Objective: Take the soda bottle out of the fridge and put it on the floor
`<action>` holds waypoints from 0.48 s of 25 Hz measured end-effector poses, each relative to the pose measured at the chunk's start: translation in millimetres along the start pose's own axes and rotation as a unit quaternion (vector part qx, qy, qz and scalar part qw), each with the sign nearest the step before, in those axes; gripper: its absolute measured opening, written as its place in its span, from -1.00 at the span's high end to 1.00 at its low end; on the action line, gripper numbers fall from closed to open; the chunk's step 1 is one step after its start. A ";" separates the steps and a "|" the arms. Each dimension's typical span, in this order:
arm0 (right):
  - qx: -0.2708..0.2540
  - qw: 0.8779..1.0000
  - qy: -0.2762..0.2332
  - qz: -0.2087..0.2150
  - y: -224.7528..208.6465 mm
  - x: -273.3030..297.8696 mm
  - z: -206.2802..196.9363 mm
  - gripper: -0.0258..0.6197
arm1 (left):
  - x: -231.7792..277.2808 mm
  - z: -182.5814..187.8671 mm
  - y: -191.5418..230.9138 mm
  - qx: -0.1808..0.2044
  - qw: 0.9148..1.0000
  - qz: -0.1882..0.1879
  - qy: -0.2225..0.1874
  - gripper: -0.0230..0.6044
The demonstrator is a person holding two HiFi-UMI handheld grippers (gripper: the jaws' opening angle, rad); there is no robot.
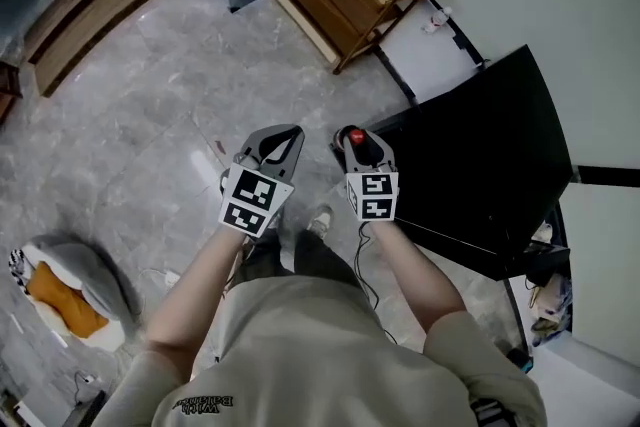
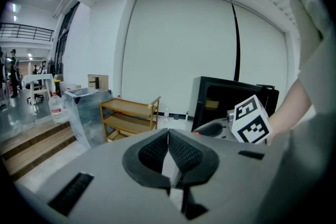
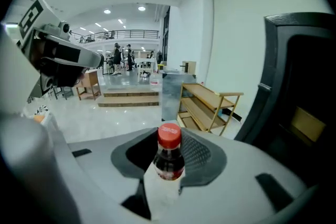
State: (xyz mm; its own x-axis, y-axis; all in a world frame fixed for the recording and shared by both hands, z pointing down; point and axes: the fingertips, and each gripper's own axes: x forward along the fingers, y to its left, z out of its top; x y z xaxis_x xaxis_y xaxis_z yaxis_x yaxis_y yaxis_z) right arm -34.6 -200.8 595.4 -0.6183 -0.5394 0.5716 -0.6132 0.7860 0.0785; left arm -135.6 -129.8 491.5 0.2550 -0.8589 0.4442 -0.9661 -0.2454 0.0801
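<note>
My head camera is looking steeply down on my left gripper (image 1: 284, 135), my right gripper (image 1: 358, 141) and the floor (image 1: 150, 115). Each gripper camera is looking level along its own jaws, both catching the wooden shelf (image 2: 128, 117) (image 3: 207, 103) and fridge (image 2: 231, 98) (image 3: 302, 113).

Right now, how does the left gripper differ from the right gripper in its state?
The left gripper holds nothing, fingers together; the right gripper grips a soda bottle with a red cap. The left gripper is over the grey floor, the right gripper nearer the black fridge. Both are grey, held side by side.
</note>
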 end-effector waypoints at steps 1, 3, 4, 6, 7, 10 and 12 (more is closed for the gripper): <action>-0.007 1.000 0.000 0.010 8.4 6.2 3.8 0.57 | -5.6 -6.0 8.5 -0.004 1.000 0.012 0.004 0.90; -0.018 0.999 0.001 0.029 25.1 18.1 10.4 0.57 | -16.8 -18.4 25.1 -0.013 0.999 0.034 0.012 0.90; -0.022 0.999 0.002 0.039 33.2 23.9 13.7 0.57 | -22.1 -24.4 33.6 -0.019 0.999 0.045 0.017 0.90; -0.032 0.998 0.006 0.059 49.0 35.8 19.4 0.57 | -32.0 -35.0 51.1 -0.032 0.997 0.067 0.023 0.90; -0.040 0.997 0.008 0.069 57.4 41.6 21.2 0.57 | -36.9 -40.2 59.8 -0.038 0.996 0.079 0.026 0.90; -0.061 0.993 0.012 0.100 84.0 56.6 22.9 0.57 | -51.0 -60.5 81.7 -0.056 0.992 0.106 0.038 0.90; -0.075 0.990 0.014 0.118 99.7 67.4 21.5 0.57 | -56.1 -74.7 92.5 -0.063 0.990 0.116 0.049 0.90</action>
State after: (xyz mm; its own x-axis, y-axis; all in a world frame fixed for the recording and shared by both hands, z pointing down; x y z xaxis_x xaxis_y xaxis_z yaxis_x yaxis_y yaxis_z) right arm -147.9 -165.3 624.1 -0.7205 -0.3290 0.6105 -0.3723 0.9262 0.0597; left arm -242.3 -70.8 540.6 0.0267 -0.8364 0.5474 -0.9971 0.0169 0.0745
